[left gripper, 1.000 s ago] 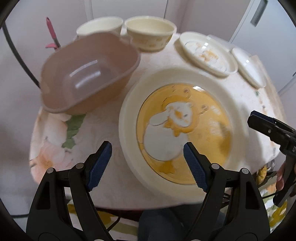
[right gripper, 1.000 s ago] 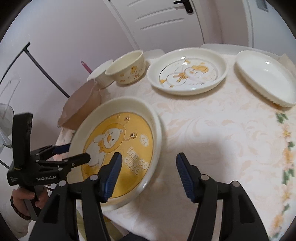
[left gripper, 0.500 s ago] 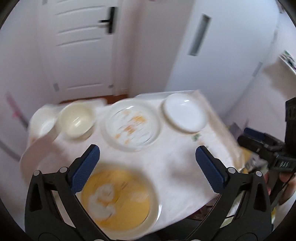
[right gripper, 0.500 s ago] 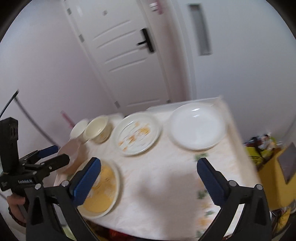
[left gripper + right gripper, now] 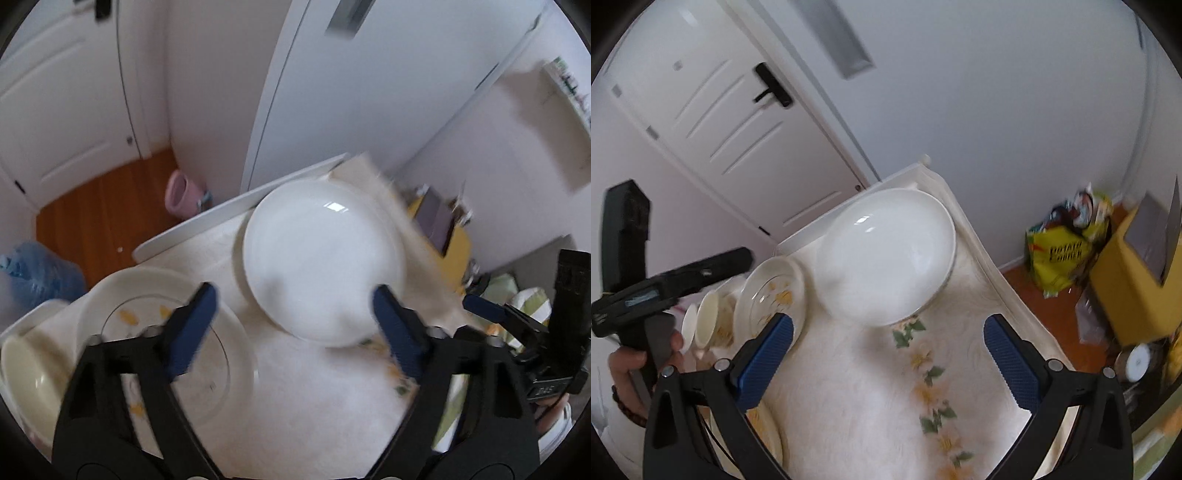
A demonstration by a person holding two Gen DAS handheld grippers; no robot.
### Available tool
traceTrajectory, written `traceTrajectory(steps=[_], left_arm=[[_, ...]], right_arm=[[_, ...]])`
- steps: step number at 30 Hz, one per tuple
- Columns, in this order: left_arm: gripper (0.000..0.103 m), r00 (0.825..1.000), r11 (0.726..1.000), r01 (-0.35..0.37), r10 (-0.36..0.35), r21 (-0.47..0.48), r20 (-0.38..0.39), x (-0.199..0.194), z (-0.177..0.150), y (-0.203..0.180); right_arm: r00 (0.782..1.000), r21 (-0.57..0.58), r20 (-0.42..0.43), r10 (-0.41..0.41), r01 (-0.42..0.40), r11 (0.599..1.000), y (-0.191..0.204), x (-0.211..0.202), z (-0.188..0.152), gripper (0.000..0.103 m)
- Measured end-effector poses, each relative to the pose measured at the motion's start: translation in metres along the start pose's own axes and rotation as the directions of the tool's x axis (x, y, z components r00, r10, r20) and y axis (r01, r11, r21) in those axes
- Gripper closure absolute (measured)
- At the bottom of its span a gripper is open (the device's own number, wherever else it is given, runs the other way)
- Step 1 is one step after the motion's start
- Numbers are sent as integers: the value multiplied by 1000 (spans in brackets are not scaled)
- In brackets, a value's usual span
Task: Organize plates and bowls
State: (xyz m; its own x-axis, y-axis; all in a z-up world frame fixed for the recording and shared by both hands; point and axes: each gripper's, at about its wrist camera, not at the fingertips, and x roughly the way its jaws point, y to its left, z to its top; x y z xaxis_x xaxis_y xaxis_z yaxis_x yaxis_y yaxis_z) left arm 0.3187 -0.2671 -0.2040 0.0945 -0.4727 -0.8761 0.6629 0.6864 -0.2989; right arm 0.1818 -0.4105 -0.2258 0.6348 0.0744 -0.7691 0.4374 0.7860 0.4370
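Grippers have both risen and swung away from the big yellow cartoon plate at the near edge of the worktop; a second ago they sat low over it, now they aim at the far end. Left gripper [image 5: 291, 325] stands wide open, empty, above the gap between two plates. Right gripper [image 5: 886, 354] is likewise spread wide and empty, above the bare flowered cloth of the worktop [image 5: 871, 406].

Judgement: the yellow plate is left alone for now, nothing is stacked yet, and the next target is probably the plain white plate [image 5: 886, 254] at the far right corner. It lies flat, rim clear all round, apart from its neighbour. Motion blur is heavy, so fine contact cannot be read.

Count, from both views now:
- plates: three. White plate at the far right corner; printed cream plate [image 5: 166, 339] just left of it, toward the far left; yellow plate [image 5: 768, 432], only a sliver of rim at the near left edge in the right wrist view.
- bowls: two in the right wrist view, a cream bowl [image 5: 711, 321] with a second bowl [image 5: 689, 326] beside it at the far left edge, past the printed plate. Left wrist view shows only one of them.

All pieces rest singly on the worktop.
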Motion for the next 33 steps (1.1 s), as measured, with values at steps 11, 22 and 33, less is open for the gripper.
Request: traceTrajectory(steps=[11, 22, 33], left_arm=[[57, 992, 1000, 10, -11, -7, -124, 79, 30, 29], [83, 989, 997, -53, 59, 48, -136, 96, 36, 23], [83, 992, 991, -104, 109, 80, -62, 74, 24, 0]], right_arm=[[997, 136, -83, 1, 11, 991, -37, 82, 18, 55], [995, 156, -77, -59, 71, 985, -44, 93, 20, 88], [999, 120, -37, -39, 43, 992, -44, 79, 20, 88]])
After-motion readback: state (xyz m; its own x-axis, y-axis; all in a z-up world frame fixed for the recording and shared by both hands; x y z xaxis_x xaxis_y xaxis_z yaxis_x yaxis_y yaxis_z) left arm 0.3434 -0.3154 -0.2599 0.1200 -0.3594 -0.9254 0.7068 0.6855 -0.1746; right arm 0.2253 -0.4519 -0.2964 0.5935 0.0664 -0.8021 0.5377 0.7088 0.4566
